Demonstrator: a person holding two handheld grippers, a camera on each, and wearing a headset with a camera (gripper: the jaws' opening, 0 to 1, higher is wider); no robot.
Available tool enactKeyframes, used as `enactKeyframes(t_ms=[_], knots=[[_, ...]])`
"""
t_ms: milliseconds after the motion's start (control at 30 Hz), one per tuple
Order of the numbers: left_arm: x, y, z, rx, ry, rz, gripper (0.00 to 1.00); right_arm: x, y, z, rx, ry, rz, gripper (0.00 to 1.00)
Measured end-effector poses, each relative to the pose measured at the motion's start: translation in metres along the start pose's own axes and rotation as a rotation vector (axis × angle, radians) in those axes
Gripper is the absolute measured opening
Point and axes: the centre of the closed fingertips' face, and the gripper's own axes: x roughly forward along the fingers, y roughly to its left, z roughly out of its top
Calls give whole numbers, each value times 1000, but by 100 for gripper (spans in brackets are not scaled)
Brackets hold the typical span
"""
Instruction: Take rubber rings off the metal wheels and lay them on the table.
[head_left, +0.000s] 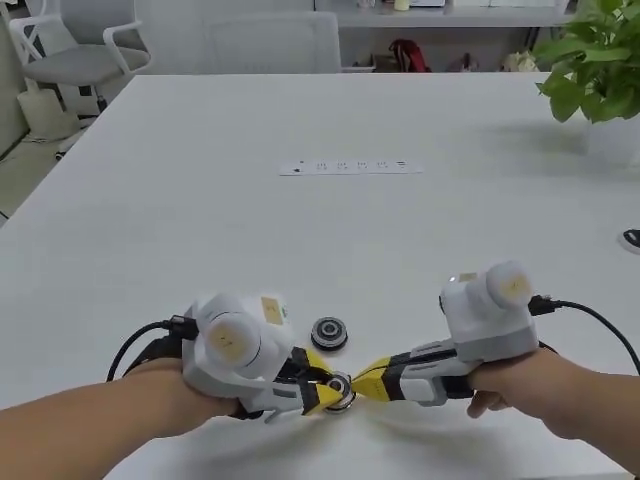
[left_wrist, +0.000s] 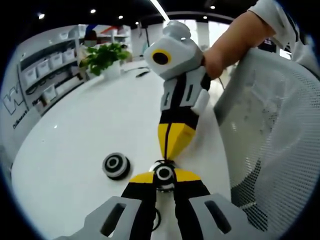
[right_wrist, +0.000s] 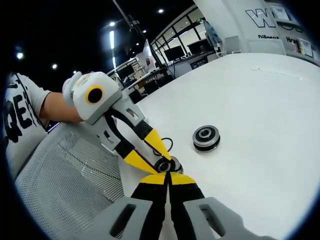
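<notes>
**Desk:** Where is the metal wheel?

**Photographer:** The metal wheel is at the near edge of the white table, pinched between two pairs of tongs. The left tongs come in from 9 o'clock and are clamped on it, one yellow tip on each side of its shiny hub.

**Desk:** And the other pair?

**Photographer:** The right tongs reach in from 3 o'clock. Their jaws are pressed almost flat together and their point touches the wheel's rim. I cannot tell whether they are gripping anything there.

**Desk:** Anything else nearby?

**Photographer:** A second wheel lies flat on the table just past the first, at 12 o'clock, with a dark band round its rim. It is untouched and sits apart from both tongs. Farther out at 12 o'clock a white strip lies across the tabletop. A leafy plant stands at the far corner, about 2 o'clock. In the gripper views a mesh chair sits against the table's near side.
</notes>
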Motion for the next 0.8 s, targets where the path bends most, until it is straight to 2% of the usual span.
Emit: enactKeyframes(t_ms=[500, 633, 700, 800], knots=[[0, 0, 0, 0, -1, 0, 12, 4, 8, 5, -11, -13, 32, 0], [1, 0, 0, -2, 0, 4, 12, 4, 11, 8, -13, -28, 46, 0], [1, 0, 0, -3, -1, 6, 12, 4, 16, 10, -13, -37, 69, 0], [1, 1, 1, -6, -2, 7, 12, 6, 19, 9, -35, -27, 66, 0]])
